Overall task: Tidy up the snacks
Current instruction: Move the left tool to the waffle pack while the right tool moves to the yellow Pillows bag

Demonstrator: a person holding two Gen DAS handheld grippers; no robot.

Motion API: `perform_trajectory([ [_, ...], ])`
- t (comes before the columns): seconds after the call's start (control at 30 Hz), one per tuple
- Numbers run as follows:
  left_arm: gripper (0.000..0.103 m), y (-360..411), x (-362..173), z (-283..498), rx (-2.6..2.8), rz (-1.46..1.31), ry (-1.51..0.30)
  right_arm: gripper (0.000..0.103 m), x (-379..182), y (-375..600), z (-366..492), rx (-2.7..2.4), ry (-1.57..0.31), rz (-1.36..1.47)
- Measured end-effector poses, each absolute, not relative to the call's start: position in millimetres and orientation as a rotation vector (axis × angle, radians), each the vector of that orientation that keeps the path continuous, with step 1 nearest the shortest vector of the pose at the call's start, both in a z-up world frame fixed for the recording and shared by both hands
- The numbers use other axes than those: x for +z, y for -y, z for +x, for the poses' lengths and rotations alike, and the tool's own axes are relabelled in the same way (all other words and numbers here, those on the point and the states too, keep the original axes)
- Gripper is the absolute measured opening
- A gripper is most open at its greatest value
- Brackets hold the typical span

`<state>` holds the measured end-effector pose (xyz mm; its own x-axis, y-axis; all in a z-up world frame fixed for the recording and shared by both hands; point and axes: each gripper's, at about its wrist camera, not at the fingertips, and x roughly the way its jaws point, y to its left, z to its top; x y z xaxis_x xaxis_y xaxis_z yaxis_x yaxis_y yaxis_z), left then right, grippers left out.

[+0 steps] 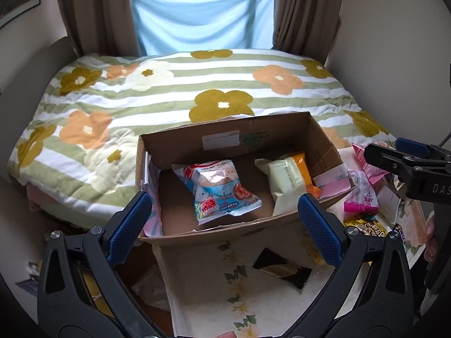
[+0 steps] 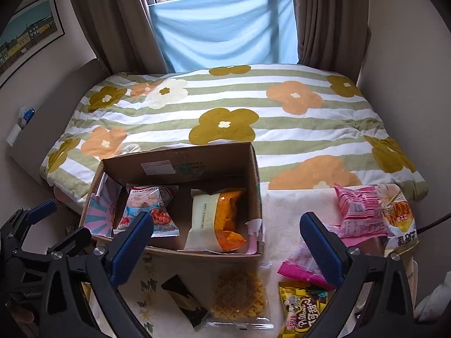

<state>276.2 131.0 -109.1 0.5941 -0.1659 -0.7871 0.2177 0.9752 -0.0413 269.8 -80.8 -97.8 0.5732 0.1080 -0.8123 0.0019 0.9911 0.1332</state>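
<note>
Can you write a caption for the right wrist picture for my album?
Open right gripper hovers over snack packets beside a cardboard box holding a shrimp flakes bag.

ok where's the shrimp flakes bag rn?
The shrimp flakes bag lies inside the cardboard box, left of centre in both wrist views, between the pink-striped packet at the left wall and the white-and-orange bag.

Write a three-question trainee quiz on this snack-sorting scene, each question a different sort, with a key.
1. True or false: the shrimp flakes packet lies inside the cardboard box.
2. Multiple choice: the black and gold bar lies (A) in the box, (B) on the table in front of the box, (C) on the bed.
3. Fill in: both the left hand-held gripper and the right hand-held gripper are ____.

Key: 1 true; 2 B; 3 open, holding nothing.
</note>
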Motion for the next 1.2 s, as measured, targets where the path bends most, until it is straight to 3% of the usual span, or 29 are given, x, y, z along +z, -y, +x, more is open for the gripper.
perform_trajectory([
  [0.27, 0.103, -100, -95, 241, -0.196, 0.027, -0.889, 0.103, -76, 129, 224, 0.076, -0.949, 0.102],
  [0.7, 0.103, -18, -124, 198, -0.177, -0.023, -0.984, 0.103, -92, 204, 163, 0.066, -0.981, 0.056],
  [1.2, 0.103, 39, -216, 226, -0.195, -0.030, -1.229, 0.103, -197, 221, 157, 0.099, -1.164, 0.107],
])
